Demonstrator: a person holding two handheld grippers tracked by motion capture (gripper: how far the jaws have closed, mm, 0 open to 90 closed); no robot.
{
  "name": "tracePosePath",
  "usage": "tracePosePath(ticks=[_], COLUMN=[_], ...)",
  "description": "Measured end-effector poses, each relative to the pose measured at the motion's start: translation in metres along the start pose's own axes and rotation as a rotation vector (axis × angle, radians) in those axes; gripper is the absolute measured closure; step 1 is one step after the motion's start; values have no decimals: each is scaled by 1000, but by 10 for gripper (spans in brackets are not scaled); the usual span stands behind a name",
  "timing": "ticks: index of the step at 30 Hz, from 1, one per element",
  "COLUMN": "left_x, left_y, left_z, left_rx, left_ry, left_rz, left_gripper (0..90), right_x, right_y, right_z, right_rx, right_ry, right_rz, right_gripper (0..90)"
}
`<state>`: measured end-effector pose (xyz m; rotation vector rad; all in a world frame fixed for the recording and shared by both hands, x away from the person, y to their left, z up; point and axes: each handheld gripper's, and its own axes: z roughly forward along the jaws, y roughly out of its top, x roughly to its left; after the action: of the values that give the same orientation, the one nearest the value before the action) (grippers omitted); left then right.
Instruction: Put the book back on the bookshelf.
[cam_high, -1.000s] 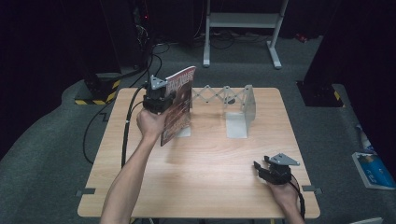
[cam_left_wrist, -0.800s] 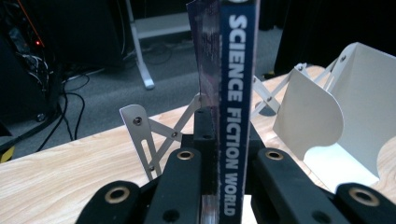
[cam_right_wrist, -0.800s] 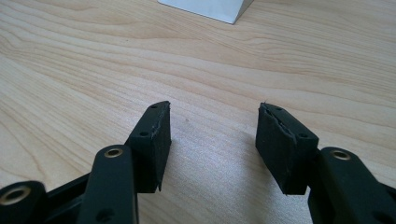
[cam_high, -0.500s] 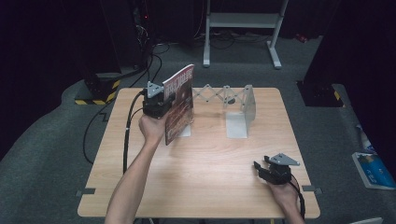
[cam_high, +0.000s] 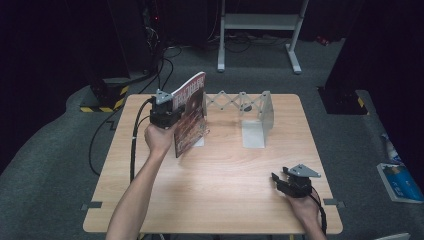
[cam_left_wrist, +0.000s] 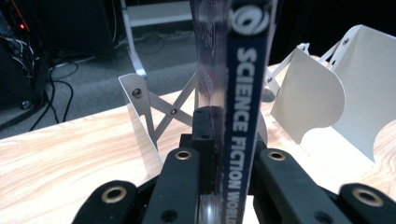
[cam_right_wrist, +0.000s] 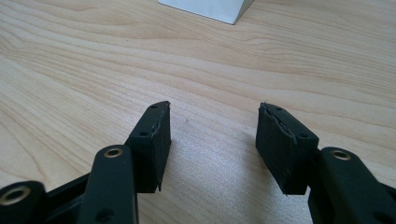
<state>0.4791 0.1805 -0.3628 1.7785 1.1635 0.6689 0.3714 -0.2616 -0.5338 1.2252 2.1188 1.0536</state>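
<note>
Wooden bench under both my hands: my left gripper clamps its jaws on an upright magazine (spine reading "Science Fiction World") beside the white folding rack; my right gripper rests near the bench's front edge, jaws apart, holding nothing.

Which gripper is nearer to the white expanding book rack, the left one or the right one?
Left. The left gripper holds the magazine upright right beside the rack. The right gripper rests open near the table's front edge, well apart from it.
</note>
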Motion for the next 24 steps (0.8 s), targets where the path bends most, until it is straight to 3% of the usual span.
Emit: tracePosePath(ticks=[17,19,24], left_x=[10,10,3], left_y=[8,9,4], left_z=[-2,-3,-5], left_rx=[138,138,85], left_ry=[4,5,17], left_rz=[-48,-49,-10], left_gripper=[819,827,839], right_x=[0,0,0], right_y=[0,0,0], right_z=[0,0,0], right_rx=[1,0,0], right_ry=[0,0,0], right_rz=[0,-1,1], right_gripper=[453,452,452])
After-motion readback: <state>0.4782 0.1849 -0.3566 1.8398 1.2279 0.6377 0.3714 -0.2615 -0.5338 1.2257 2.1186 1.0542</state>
